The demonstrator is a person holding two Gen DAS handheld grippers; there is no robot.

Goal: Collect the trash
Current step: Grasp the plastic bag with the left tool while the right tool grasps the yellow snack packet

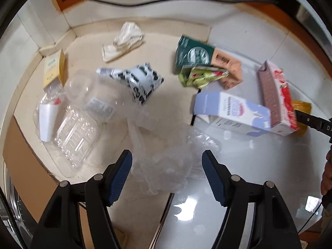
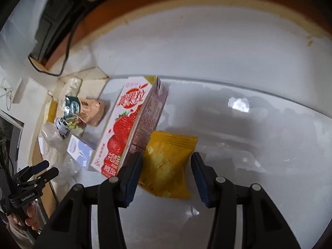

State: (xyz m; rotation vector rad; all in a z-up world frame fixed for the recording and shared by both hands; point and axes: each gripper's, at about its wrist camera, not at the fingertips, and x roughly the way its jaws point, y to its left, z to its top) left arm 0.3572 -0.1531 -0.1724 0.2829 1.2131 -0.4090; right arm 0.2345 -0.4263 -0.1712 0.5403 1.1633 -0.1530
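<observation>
- Right now my left tongs (image 1: 167,172) stand wide apart, clamped on nothing, poised over the crumpled clear plastic bag (image 1: 166,161) lying between and just ahead of the pads.
- That bag looks feather-light, limp and slick; I judge a pinch on a bunched fold near its middle would hold better than on a single thin edge, which could slide out.
- My right tongs (image 2: 166,166) are partly apart, with the yellow snack packet (image 2: 168,164) lying flat between the pads; I see no pad pressing it.
- To my eye the packet is light and crinkly, possibly with something brittle inside, so I would take it across its width, gently.
- Just beside my right tongs' left pad stands the strawberry milk carton (image 2: 126,124), touching the packet's edge: stiff card, probably empty and easy to tip.
- Farther ahead of my left tongs lie a clear clamshell tray (image 1: 72,137), a lavender box (image 1: 230,112) and a green pouch (image 1: 195,56), all light, some springy.
</observation>
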